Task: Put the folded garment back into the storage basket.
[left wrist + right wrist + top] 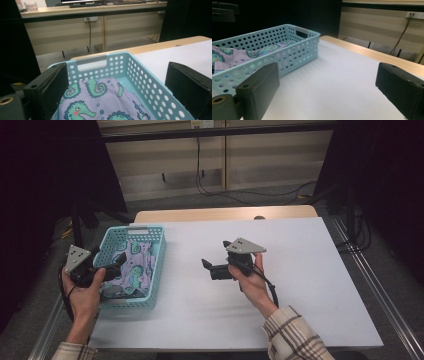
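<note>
From the high view I see the light blue basket (131, 268) sitting at the left side of the white table (280, 285), with the seahorse-print cloth (131, 270) lying inside it; my left gripper (111, 263) hangs over the basket's near left edge, held in the left hand (86, 292), its jaws pointing in toward the cloth; my right gripper (209, 265) hovers above the bare middle of the table, well apart from the basket, held in the right hand (252, 282) with a plaid sleeve (295, 337) behind it, its jaws pointing left toward the basket. In the left gripper view the two black jaws stand wide apart with nothing between them; the basket (140, 75) lies straight ahead and below, its handle slot at the far end, and the cloth (100, 102) with its green seahorses on lilac fills the basket floor beneath the jaws; I cannot tell whether either jaw touches the basket's rim. In the right gripper view the jaws are likewise spread wide and hold nothing; between them I see bare white table (332, 85), and the basket (294, 53) stands off to the left, farther along, with the cloth (249, 53) folded inside it.
</note>
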Available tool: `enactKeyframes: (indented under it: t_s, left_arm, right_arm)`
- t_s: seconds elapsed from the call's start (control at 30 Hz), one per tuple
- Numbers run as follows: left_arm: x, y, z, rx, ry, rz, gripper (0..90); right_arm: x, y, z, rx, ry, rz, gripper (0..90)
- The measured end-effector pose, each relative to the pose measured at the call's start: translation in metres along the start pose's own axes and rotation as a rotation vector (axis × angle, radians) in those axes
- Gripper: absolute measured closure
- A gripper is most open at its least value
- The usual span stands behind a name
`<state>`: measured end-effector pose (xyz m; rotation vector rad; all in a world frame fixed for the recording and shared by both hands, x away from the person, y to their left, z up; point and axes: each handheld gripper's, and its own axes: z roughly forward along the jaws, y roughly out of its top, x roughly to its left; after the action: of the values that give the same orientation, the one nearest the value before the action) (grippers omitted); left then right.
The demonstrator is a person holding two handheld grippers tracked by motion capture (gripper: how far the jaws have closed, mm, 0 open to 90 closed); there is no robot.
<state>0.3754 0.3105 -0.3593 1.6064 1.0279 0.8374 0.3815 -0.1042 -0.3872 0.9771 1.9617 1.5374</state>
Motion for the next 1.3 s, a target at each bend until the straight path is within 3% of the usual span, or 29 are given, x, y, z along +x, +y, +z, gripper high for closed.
enactKeyframes:
  t_s: [0.07, 0.13, 0.23, 0.33, 0.37, 0.4, 0.5, 0.57, 0.6, 0.63, 0.8, 0.97, 1.0, 1.1, 1.17, 1.2, 1.3]
  left_arm:
    - [-0.004, -0.001, -0.003, 0.010, 0.007, 0.045, 4.9]
    - [-0.008, -0.002, -0.004, 0.001, -0.008, 0.032, 4.9]
    - [-0.013, -0.004, -0.009, 0.000, -0.011, 0.052, 4.9]
    - [-0.019, -0.006, -0.013, -0.024, -0.011, 0.033, 4.9]
    - [-0.020, -0.006, -0.015, -0.016, -0.011, 0.046, 4.9]
    - [-0.023, -0.008, -0.016, -0.030, -0.017, 0.017, 4.9]
    - [-0.027, -0.011, -0.019, -0.015, -0.016, 0.039, 4.9]
    - [-0.030, -0.013, -0.022, -0.027, -0.058, -0.015, 4.9]
    - [-0.034, -0.014, -0.023, -0.034, -0.025, -0.021, 4.9]
    - [-0.038, -0.014, -0.026, -0.040, -0.023, 0.004, 4.9]
    - [-0.047, -0.018, -0.032, -0.037, -0.042, 0.041, 4.9]
    - [-0.054, -0.019, -0.043, -0.052, -0.045, 0.045, 4.9]
    - [-0.057, -0.020, -0.044, -0.061, -0.050, 0.019, 4.9]
    - [-0.063, -0.024, -0.049, -0.065, -0.034, 0.060, 4.8]
    - [-0.065, -0.026, -0.049, -0.072, -0.045, 0.034, 4.2]
    - [-0.066, -0.028, -0.049, -0.087, -0.052, -0.002, 3.8]
    - [-0.067, -0.034, -0.050, -0.113, -0.038, -0.021, 2.9]
  right_arm:
    - [-0.002, -0.001, -0.006, -0.009, -0.014, -0.004, 5.2]
    - [-0.004, -0.002, -0.013, -0.009, -0.028, -0.020, 5.2]
    - [-0.008, -0.004, -0.026, -0.029, -0.062, -0.019, 1.7]
    - [-0.012, -0.005, -0.036, -0.041, -0.093, -0.028, 1.5]
    - [-0.013, -0.006, -0.039, -0.044, -0.098, -0.026, 1.7]
    - [-0.015, -0.006, -0.043, -0.045, -0.109, -0.024, 1.7]
    - [-0.020, -0.009, -0.051, -0.047, -0.125, -0.011, 1.5]
    - [-0.022, -0.011, -0.057, -0.045, -0.139, -0.006, 1.4]
    - [-0.023, -0.012, -0.060, -0.048, -0.147, -0.006, 1.4]
    - [-0.024, -0.013, -0.063, -0.046, -0.158, -0.005, 1.4]
    - [-0.030, -0.020, -0.081, -0.061, -0.198, -0.010, 1.4]
    - [-0.035, -0.023, -0.094, -0.061, -0.232, -0.012, 1.4]
    - [-0.037, -0.024, -0.097, -0.064, -0.242, -0.010, 1.4]
    - [-0.040, -0.025, -0.105, -0.069, -0.259, -0.013, 1.4]
    - [-0.042, -0.025, -0.111, -0.070, -0.274, -0.014, 1.4]
    - [-0.043, -0.026, -0.114, -0.070, -0.282, -0.018, 1.5]
    - [-0.044, -0.029, -0.124, -0.066, -0.298, -0.020, 1.4]
